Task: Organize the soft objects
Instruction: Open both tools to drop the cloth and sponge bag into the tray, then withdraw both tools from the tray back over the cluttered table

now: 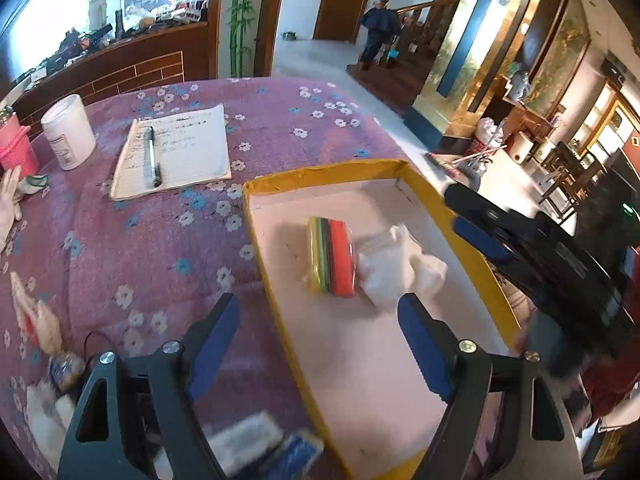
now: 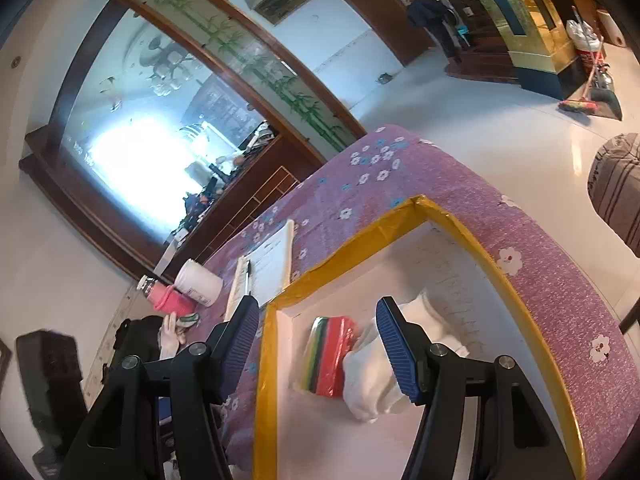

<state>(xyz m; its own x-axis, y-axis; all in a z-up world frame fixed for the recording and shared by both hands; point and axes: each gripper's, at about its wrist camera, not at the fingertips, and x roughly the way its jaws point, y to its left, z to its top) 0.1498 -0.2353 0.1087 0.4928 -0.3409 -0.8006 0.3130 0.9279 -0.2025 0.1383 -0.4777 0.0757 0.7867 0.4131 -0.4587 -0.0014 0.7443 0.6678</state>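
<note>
A yellow-rimmed box [image 1: 256,216] with a white floor lies on the purple flowered tablecloth. Inside it sit a plastic-wrapped pack of coloured sponges [image 1: 332,256] and a crumpled white cloth [image 1: 400,268], touching each other. My left gripper [image 1: 318,304] hangs open above the box's near end, with nothing between its fingers. My right gripper [image 1: 468,216] reaches in over the box's right rim. In the right wrist view the right gripper [image 2: 317,306] is open above the sponge pack [image 2: 330,354] and the white cloth [image 2: 372,384], gripping neither. More soft items lie to the left: a white glove [image 1: 10,200] and white cloths [image 1: 44,412].
A notebook with a pen [image 1: 176,152], a white jar [image 1: 70,132] and a pink bottle [image 1: 16,148] stand at the table's far left. A blue and white sponge [image 1: 256,440] lies under my left gripper. The table edge runs just beyond the box's right rim; a person [image 1: 378,32] stands far off.
</note>
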